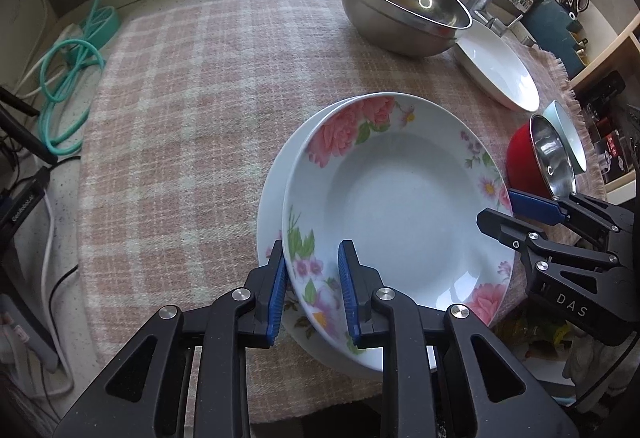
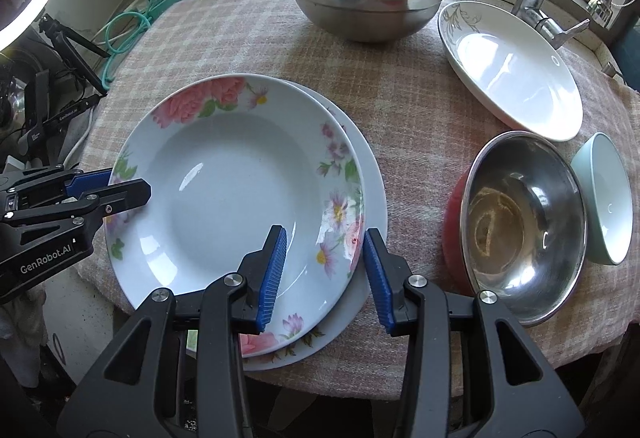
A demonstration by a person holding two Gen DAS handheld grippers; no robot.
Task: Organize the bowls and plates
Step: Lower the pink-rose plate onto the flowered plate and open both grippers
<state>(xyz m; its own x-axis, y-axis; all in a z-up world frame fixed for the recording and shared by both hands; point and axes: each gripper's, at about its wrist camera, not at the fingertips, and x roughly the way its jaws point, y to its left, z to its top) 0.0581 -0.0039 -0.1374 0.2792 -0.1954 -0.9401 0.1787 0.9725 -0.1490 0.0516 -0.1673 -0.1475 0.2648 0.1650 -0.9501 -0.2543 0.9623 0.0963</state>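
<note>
Only the right wrist view shows the white plate's (image 2: 516,74) grey scroll pattern. The floral plate (image 1: 400,206) lies on a plain plate (image 2: 370,190) on the cloth-covered table (image 1: 192,126). The left gripper (image 1: 312,292) straddles its near-left rim, the right gripper (image 2: 324,278) its near-right rim; both are spread, neither clamped.
</note>
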